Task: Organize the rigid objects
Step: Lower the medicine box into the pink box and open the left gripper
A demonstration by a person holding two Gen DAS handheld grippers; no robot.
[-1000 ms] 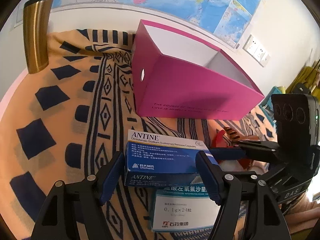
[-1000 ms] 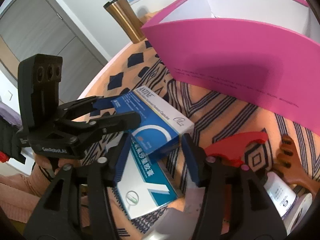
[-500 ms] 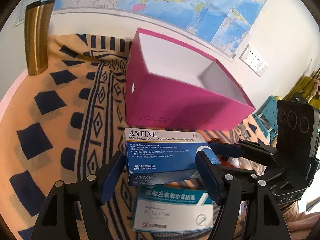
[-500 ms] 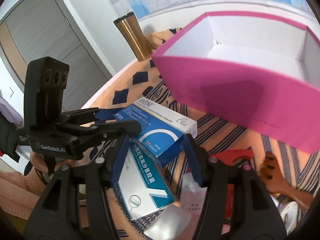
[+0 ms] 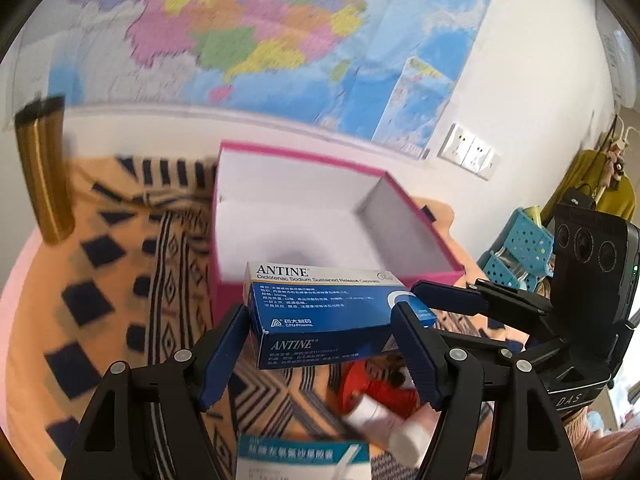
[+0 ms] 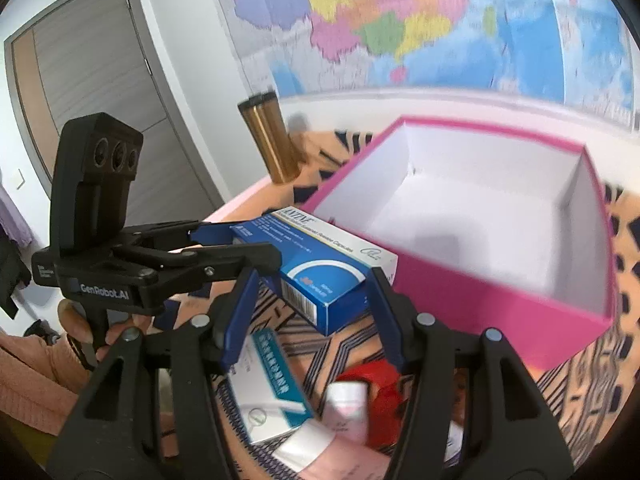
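The left gripper [image 5: 320, 344] is closed on the blue ANTINE box [image 5: 320, 312], its blue pads pressed to the box's two short ends, and holds it lifted off the patterned cloth [image 5: 120, 280], at the near wall of the open pink box [image 5: 400, 200] and level with its rim. From the right wrist view the same ANTINE box [image 6: 320, 264] sits at the pink box's [image 6: 480, 292] near left corner, partly over the rim. The right gripper [image 6: 308, 312] is spread apart with nothing between its fingers, just beside the pink box's near wall and reaching toward the carried box. Below the pink box's near wall, on the cloth, lie a teal-and-white medicine box [image 6: 272, 392], a red object [image 6: 380, 384] and a white bottle [image 6: 348, 408]. A gold tumbler [image 6: 272, 140] stands left of the pink box, by the wall with the map [image 5: 280, 40]
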